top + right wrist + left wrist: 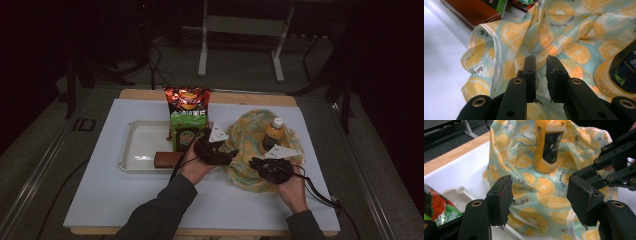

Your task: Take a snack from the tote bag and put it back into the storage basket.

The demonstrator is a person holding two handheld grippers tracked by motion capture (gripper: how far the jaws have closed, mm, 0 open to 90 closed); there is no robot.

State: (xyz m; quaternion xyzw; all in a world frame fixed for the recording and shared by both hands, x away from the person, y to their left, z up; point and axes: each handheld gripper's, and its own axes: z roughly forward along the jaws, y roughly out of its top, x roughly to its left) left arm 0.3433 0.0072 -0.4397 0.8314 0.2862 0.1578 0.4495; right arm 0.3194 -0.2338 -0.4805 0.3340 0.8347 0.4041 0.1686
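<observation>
Orange-print bag (246, 126), slumped open on the white table (100, 190) with a yellow drink bottle (274, 134) standing upright inside. Lies straight ahead of the left gripper (225, 156), just beyond its tips; seen along that gripper (540, 200), spreads across the whole gap between the two jaws, the cloth (544, 195) near but not yet between the pads, the bottle (549, 145) farther off and a little past centre. Left jaws spread wide, holding nothing. Sits directly under and ahead of the right gripper (256, 162) too, at the bag's near edge, so both hands about equally close, the right one lower on the near rim, the left at the side facing the tray (131, 145). Right jaws (541, 62) drawn almost together with only a narrow slot left, a fold of the bag (574, 50) rising just behind the tips; cannot tell whether any cloth is actually pinched. No clear long axis to the crumpled bag; bottle (624, 75) cut off at the right gripper view's edge. Hard to make out: where the bag's mouth rim runs, and how much of the bottle's base is buried in folds. Probably calls for the left jaws to advance onto the rim opposite the right.
</observation>
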